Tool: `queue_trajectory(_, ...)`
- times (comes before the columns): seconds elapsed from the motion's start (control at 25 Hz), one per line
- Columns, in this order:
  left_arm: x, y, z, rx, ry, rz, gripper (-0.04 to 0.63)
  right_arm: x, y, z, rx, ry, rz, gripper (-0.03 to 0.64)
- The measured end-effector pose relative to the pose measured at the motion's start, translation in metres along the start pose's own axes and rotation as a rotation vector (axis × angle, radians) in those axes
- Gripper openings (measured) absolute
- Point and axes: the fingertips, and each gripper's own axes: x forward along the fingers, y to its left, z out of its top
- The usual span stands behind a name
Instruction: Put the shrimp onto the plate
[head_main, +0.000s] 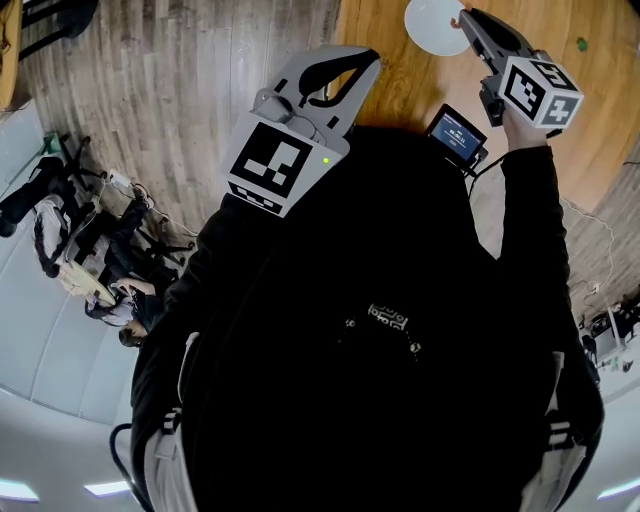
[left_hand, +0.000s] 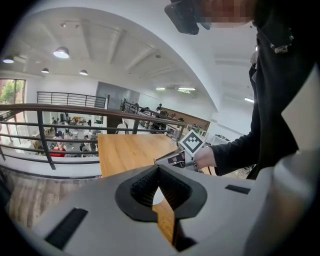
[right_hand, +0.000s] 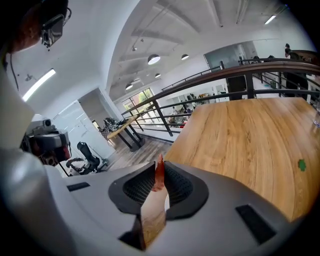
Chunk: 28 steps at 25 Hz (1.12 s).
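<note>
The right hand-held gripper (right_hand: 160, 162) is pinching the shrimp (right_hand: 159, 176) between its black ribbed pads. The shrimp is red-orange and is standing upright in the pinch; its narrow end is poking up just past the jaw tips. So the shrimp is sitting in the right hand-held gripper, above the wooden desk (right_hand: 240, 135), and is not lying on the plate (head_main: 432, 25).

In the head view the white plate is resting on the desk at the top of the picture; the right hand-held gripper's tips are showing at the plate's right edge, though whether they are touching it I cannot tell. A person in a black sleeve is carrying that hand-held gripper; a small device with a lit screen (head_main: 458, 133) is sitting just below it.

The left hand-held gripper (left_hand: 159, 169) is keeping its jaws pressed together at the tips, with nothing between the pads; it is hanging to the left of the plate and apart from it, pointing toward the desk. A small green thing (right_hand: 301, 164) is lying on the desk, well apart from the plate.
</note>
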Motion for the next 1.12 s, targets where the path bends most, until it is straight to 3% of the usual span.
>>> queue_trajectory(0.24, -0.001, 0.009, -0.014, -0.080, 0.017, 0.021, 0.005, 0.022, -0.023, -0.031, 0.001, 0.064, -0.016, 0.066)
queue_trajectory(0.84, -0.014, 0.022, -0.025, -0.155, 0.020, 0.119, 0.005, 0.071, -0.076, -0.103, -0.031, 0.273, -0.048, 0.066)
queue_trajectory(1.12, -0.027, 0.040, -0.032, -0.218, 0.011, 0.158, 0.005, 0.100, -0.082, -0.121, -0.209, 0.403, -0.109, 0.066)
